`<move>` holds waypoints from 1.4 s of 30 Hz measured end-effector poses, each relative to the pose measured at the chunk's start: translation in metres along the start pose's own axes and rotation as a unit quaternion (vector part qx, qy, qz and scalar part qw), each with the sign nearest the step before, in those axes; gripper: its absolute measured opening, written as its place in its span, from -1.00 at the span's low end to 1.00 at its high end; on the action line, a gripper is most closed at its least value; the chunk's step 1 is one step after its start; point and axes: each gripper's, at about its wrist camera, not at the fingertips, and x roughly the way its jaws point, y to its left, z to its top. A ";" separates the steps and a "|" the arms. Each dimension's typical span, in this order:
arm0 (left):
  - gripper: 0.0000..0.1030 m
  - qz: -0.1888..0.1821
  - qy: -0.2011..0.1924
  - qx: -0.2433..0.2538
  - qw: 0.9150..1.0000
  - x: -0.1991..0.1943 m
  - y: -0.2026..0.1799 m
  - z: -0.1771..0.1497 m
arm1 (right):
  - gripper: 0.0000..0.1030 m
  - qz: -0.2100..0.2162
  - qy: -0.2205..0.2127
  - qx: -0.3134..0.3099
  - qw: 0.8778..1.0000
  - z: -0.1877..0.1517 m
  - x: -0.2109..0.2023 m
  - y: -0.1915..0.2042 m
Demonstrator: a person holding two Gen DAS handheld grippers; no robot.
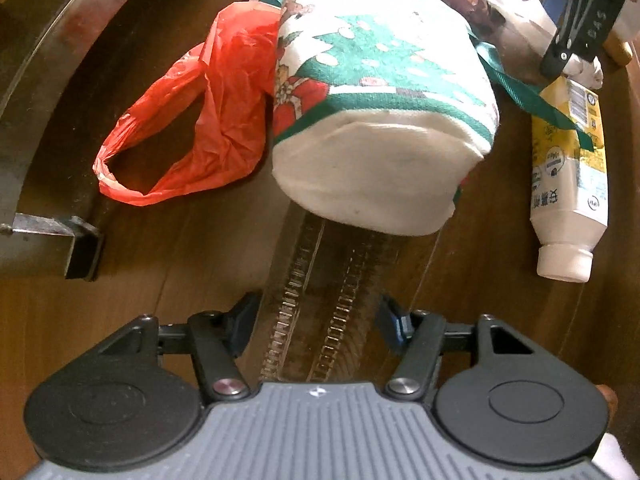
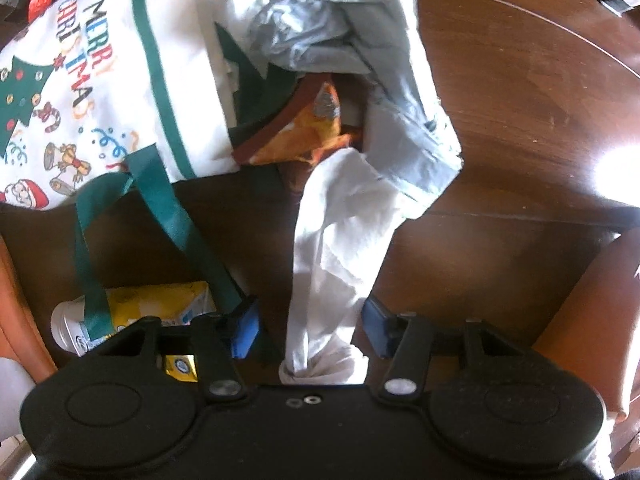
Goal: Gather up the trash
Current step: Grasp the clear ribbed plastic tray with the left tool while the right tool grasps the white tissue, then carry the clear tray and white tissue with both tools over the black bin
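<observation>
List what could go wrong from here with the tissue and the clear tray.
1. The white tissue lies between the right gripper pads, not visibly pinched; it may slip out.
2. The bag's green strap runs beside one pad and could snag.
3. The left gripper straddles a clear ridged tray partly under the Christmas bag; pulling may drag the bag.

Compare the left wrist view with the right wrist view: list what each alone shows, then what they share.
Only the left wrist view: a red plastic bag, a clear ridged plastic piece between the left hand-held gripper fingers, and a metal frame.

Only the right wrist view: grey plastic wrap, an orange wrapper, and most of the white tissue lying between the open right hand-held gripper fingers.

Both: the Christmas bag with green straps, the yellow-and-white bottle, the wooden table.
</observation>
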 end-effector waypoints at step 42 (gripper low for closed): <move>-0.18 0.104 -0.155 -0.055 0.981 -0.243 -0.004 -0.023 | -0.99 0.016 -0.236 -0.010 0.972 -0.100 -0.291 0.022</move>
